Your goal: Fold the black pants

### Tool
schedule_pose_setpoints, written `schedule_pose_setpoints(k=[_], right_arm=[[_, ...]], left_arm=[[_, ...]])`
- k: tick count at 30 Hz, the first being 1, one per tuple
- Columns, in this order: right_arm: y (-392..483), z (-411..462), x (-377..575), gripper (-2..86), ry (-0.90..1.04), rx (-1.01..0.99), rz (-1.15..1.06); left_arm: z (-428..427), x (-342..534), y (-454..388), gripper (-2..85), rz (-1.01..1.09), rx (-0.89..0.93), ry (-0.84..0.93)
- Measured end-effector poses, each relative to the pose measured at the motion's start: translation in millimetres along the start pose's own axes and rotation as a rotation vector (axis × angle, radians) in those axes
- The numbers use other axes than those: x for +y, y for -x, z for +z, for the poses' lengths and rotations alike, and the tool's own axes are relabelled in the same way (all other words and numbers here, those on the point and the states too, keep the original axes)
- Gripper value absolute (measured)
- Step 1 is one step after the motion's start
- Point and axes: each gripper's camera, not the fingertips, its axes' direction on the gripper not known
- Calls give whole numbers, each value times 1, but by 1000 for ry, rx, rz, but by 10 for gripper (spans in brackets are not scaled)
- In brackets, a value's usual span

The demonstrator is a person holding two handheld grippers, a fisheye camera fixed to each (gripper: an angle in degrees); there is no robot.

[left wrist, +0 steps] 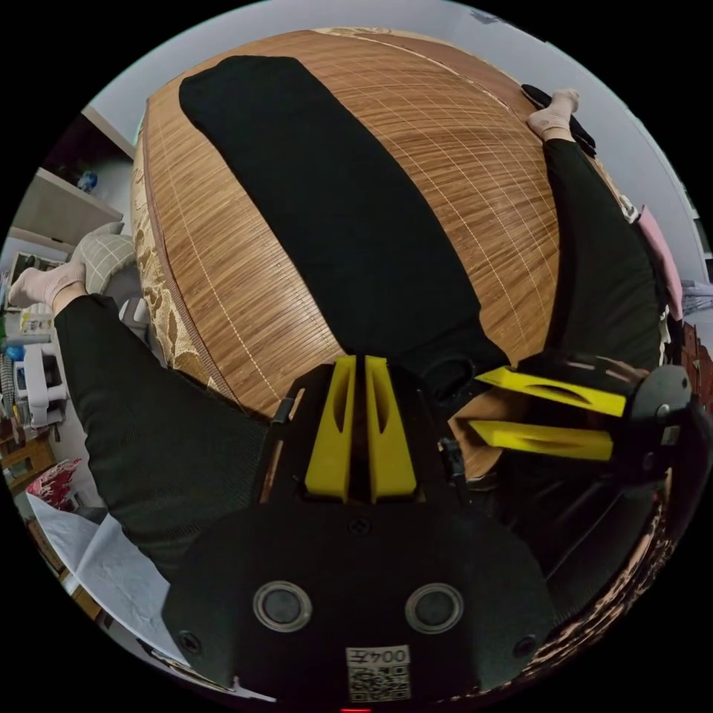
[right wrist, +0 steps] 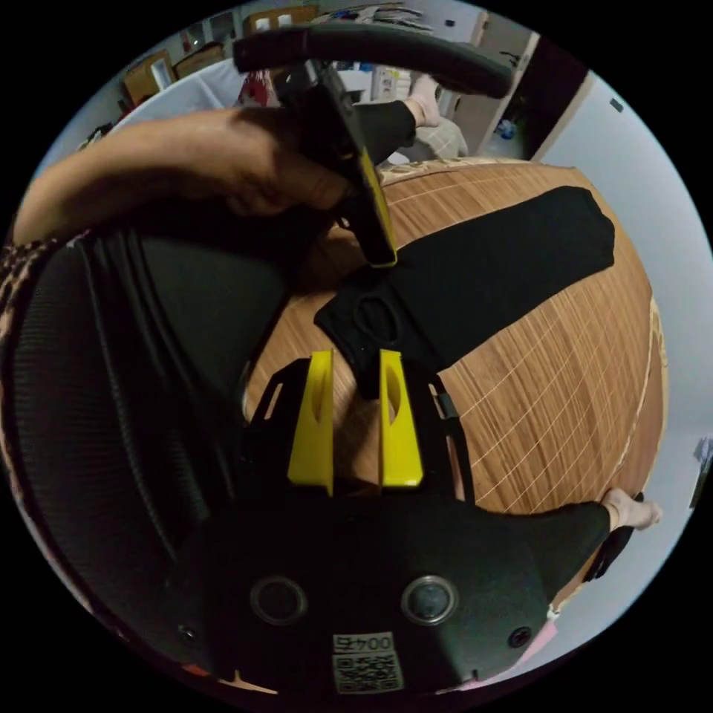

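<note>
Bamboo mat [left wrist: 245,290] covers the whole surface, wood-coloured slats with a patterned fabric border, and that's what everything lies on. Black pants [left wrist: 334,200] are stretched out flat along it as one long narrow strip, looking already folded leg over leg, with the waist end closest to the person and the cuff end far off near the opposite edge of the mat.

Left gripper [left wrist: 361,427] has its yellow jaws pressed nearly together with just a thin slit between them, tips right at the waist end of the pants. Can't really tell if any fabric is caught in there, it's all black on black. In the right gripper view you can see it [right wrist: 379,223] coming down onto the waistband with a hand [right wrist: 275,174] wrapped around its handle.

Right gripper [right wrist: 355,423] is spread, with bare mat visible in the gap, and a corner of the waistband lies at its tips. It also shows in the left gripper view [left wrist: 546,416], jaws apart, just beside the waist.

Person's black-clad legs [left wrist: 141,416] splay out on both sides of the mat, light socks [left wrist: 553,111] on the feet.
</note>
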Motion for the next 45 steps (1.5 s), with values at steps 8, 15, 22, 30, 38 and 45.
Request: schedule_pose_setpoints(k=[8,15,22,30,38,45], right_arm=[[16,19,-28,22,119,7,-77],[11,30,-39,37,136,8,-59],[-11,31,-42,58,112,-68,-34],[-40,30,-40,63,99,-106,-13],[-112,-10,-11,74,-27,-239,177],[-242,8,42,111,-187,-548,710]], left_arm=[[10,0,-7,24,0,5,-3],[16,0,-12,22,3,16,-3],[-18,23,-15,15,17,10,-127],[-4,27,-45,13,186,98,-63],[43,14,-63,12,223,29,162],[41,18,-59,13,207,47,157]])
